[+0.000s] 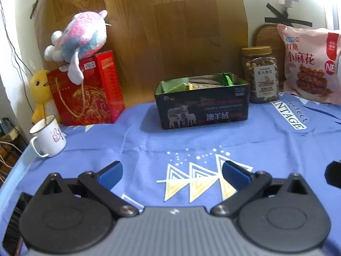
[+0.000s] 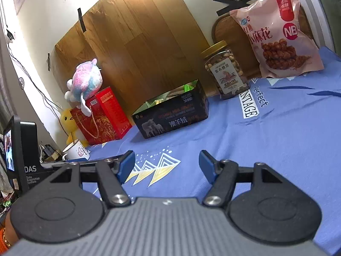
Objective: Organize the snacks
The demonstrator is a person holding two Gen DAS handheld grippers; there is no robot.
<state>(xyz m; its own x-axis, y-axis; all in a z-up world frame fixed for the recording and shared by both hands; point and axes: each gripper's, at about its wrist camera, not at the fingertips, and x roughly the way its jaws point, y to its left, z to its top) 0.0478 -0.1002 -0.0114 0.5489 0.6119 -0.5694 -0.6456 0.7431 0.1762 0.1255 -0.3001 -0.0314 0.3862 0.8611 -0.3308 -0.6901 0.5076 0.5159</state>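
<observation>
Snacks are mostly seen parked along the far edge of the table, so this looks like either the very start or a pause in the sorting. A dark rectangular tin [image 1: 202, 104] with sheep printed on its front is set near the middle of the far edge, lid off, and some green and yellowish packets are already seen inside it, so part of the job may be counted as done. Just to its right, a clear plastic nut jar [image 1: 261, 74] with a gold screw lid is stood upright, and beyond that a puffy pink snack bag [image 1: 309, 64] is leaned against the wall at the far right corner. Those two are probably what's left to be sorted, though that's only a guess.

Nothing is being held. The left claw [image 1: 172, 171] is spread wide over the blue printed cloth, blue pads apart, empty. The right claw [image 2: 167, 166] is likewise opened and empty, and is hung over the near part of the table, well apart from the tin.

Texture-wise: the tin looks rigid and glossy, the jar hard and smooth, the bag soft and crinkly. Over at the far left corner a red gift box [image 1: 85, 89], a plush toy [image 1: 78, 38] and a white enamel mug [image 1: 48, 136] are sat out of the way.
</observation>
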